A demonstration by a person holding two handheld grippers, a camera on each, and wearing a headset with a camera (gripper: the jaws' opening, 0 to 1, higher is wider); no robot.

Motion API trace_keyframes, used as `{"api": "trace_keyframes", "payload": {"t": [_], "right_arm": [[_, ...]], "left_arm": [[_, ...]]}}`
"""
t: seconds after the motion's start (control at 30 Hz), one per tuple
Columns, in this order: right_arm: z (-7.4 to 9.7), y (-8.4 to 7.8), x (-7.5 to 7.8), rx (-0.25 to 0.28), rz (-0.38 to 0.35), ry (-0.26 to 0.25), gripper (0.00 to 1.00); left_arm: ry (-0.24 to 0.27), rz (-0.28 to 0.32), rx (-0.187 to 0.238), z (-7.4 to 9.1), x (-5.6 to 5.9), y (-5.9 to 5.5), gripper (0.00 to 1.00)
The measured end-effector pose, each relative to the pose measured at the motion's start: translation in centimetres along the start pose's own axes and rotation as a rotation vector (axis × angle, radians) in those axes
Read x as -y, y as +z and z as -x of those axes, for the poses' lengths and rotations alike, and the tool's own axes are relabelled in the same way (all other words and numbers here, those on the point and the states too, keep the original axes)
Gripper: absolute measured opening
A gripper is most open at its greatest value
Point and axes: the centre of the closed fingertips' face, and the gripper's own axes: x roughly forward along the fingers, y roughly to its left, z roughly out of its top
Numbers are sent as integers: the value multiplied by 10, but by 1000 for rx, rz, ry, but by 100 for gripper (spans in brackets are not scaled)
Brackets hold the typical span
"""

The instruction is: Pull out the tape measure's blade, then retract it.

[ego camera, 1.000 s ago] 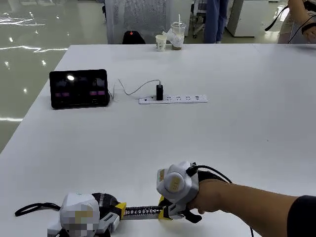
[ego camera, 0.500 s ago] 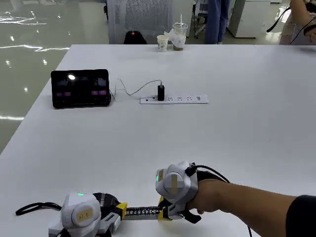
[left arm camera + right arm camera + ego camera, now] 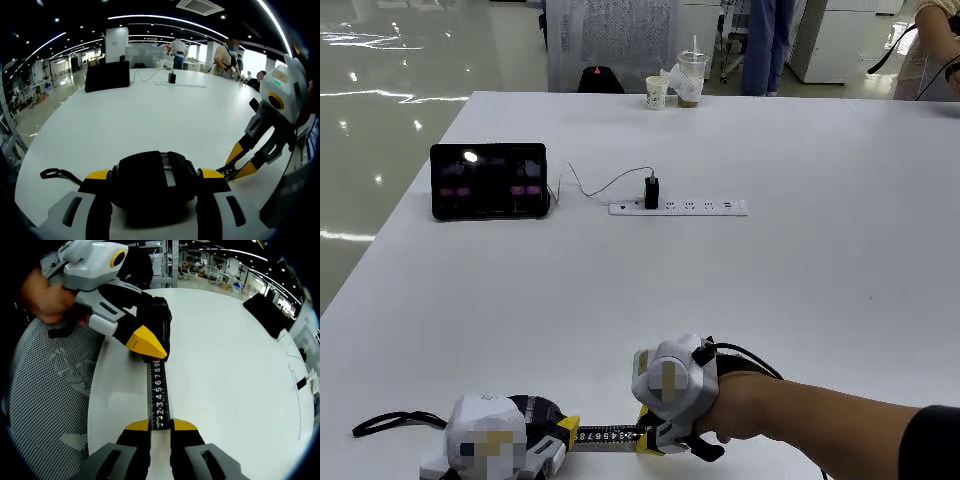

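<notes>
A black tape measure case [image 3: 535,415] lies near the front edge of the white table [image 3: 770,270]. My left gripper [image 3: 555,430] is shut on the case [image 3: 152,182], which sits between its yellow-tipped jaws. A short length of yellow blade [image 3: 608,436] runs from the case to my right gripper [image 3: 648,440]. In the right gripper view the numbered blade [image 3: 158,395] ends between that gripper's [image 3: 160,426] shut yellow tips, with the case [image 3: 159,320] and left gripper [image 3: 150,337] beyond. The case's black strap [image 3: 385,422] trails to the left.
A dark tablet [image 3: 488,181] stands at the left, with a white power strip [image 3: 678,208] and black plug [image 3: 651,190] mid-table. Cups [image 3: 675,82] sit at the far edge, and people stand beyond it. A mesh chair seat [image 3: 50,390] lies below the front edge.
The head view has shifted a little. Both grippers keep their hold, and the length of blade between them looks about the same.
</notes>
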Motion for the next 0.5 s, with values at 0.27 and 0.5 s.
{"api": "trace_keyframes", "payload": {"t": [0.27,0.5], "right_arm": [[-2,3,0,2,-6,-1,11],[-3,7,0,8,-3,2,11]], "left_arm": [[0,0,0,0,0,0,63],[-2,2,-3,1,0,0,63]]}}
